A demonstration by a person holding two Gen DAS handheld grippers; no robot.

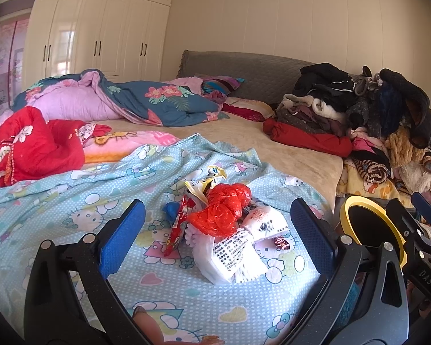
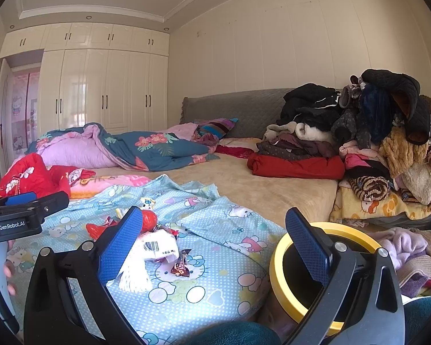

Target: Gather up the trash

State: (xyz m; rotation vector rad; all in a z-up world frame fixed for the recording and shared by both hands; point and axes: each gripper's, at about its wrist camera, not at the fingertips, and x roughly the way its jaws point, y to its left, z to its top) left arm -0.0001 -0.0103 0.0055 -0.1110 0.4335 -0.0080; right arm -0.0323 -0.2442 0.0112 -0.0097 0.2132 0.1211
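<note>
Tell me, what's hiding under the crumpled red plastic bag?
The red plastic bag lies on top of the trash pile: white printed wrappers and a red snack packet poke out beneath it. Anything directly under its middle is covered.

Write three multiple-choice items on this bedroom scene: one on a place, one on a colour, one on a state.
1. The trash pile lies on:
A. the light blue cartoon sheet
B. the clothes heap
C. the floor

2. The bin rim is:
A. green
B. yellow
C. white

3. The left tool is:
A. shut on a wrapper
B. open, holding nothing
C. out of view

Answers: 1 A, wrappers and the red plastic bag rest on the sheet; 2 B, the ring is yellow around a black opening; 3 B, its blue pads stand wide apart with nothing between them.
</note>
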